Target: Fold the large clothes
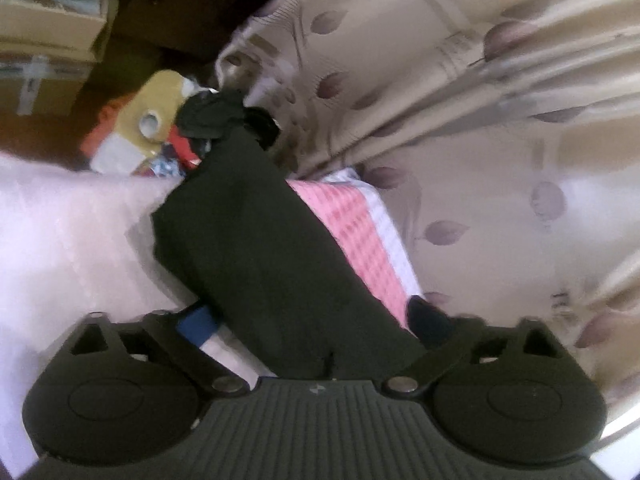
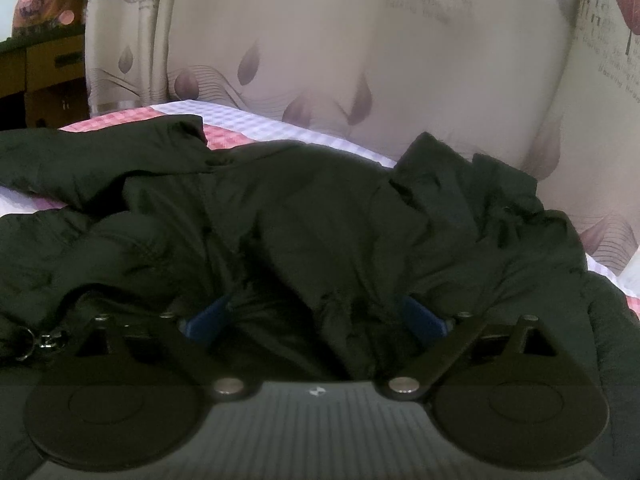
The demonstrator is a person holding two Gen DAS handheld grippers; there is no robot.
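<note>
From the left wrist camera, we see a white cloth (image 1: 60,220) spread on the left, a heap of small coloured items (image 1: 160,136) far behind it, and then a long strip of the dark jacket (image 1: 256,248) running from far to near, straight down between our left gripper (image 1: 316,320) fingers. Its jaws stand apart and are not pinching; the fabric lies loose between them. Right of the strip we catch the pink checked sheet (image 1: 360,232), then the leaf-print curtain (image 1: 480,100).

Over on the right wrist camera, we have a wooden cabinet (image 2: 48,76) far left, and the jacket's crumpled bulk fills the middle on the sheet. Our right gripper (image 2: 316,320) is spread wide, with a fold bunched between the blue fingertips (image 2: 212,314), released and not squeezed.
</note>
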